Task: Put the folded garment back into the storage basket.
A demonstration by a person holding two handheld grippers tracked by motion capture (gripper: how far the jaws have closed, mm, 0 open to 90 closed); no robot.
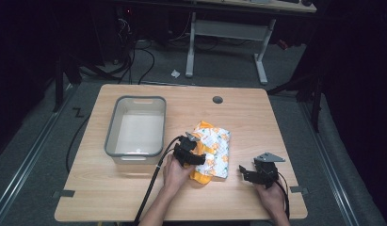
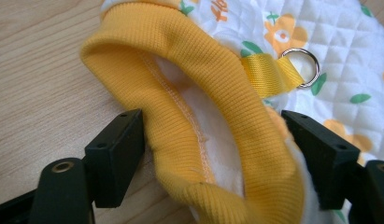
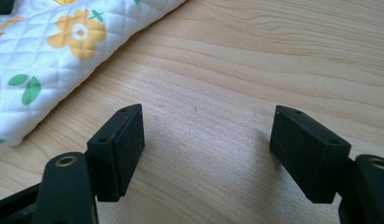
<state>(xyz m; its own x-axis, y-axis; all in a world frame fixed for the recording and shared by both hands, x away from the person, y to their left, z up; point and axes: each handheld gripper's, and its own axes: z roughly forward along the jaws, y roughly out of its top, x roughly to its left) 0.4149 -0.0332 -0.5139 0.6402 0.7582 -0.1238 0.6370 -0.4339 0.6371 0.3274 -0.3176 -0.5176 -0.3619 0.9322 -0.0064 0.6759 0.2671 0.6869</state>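
Two black claws are at work over a light wooden desk (image 1: 134, 197), and their jobs differ. The left claw (image 1: 191, 149) sits at the near end of a quilted white garment printed with orange flowers and green leaves (image 1: 213, 149), which lies flat on the desk just right of a grey-rimmed white plastic tub (image 1: 134, 129). In the left gripper view its jaws stand wide apart on either side of the garment's ribbed orange cuff (image 2: 213, 107), one jaw down on the bare wood, the other over the quilted cloth. The cuff bulges up between them but is not yet pinched, so this claw has hold of nothing. That placement reads as a setup for a grip: the thick ribbed band gives the pads more to bite on than the thin quilting would. A small metal ring on an orange webbing loop (image 2: 304, 65) lies just beyond the cuff, clear of the jaws.

The right claw (image 1: 257, 173) hovers low over bare wood, near the garment's right edge but apart from it. Its jaws are spread wide and empty, with only desk grain between them in the right gripper view. It seems to wait there, perhaps to steady or lift the other side once the cuff is gripped.
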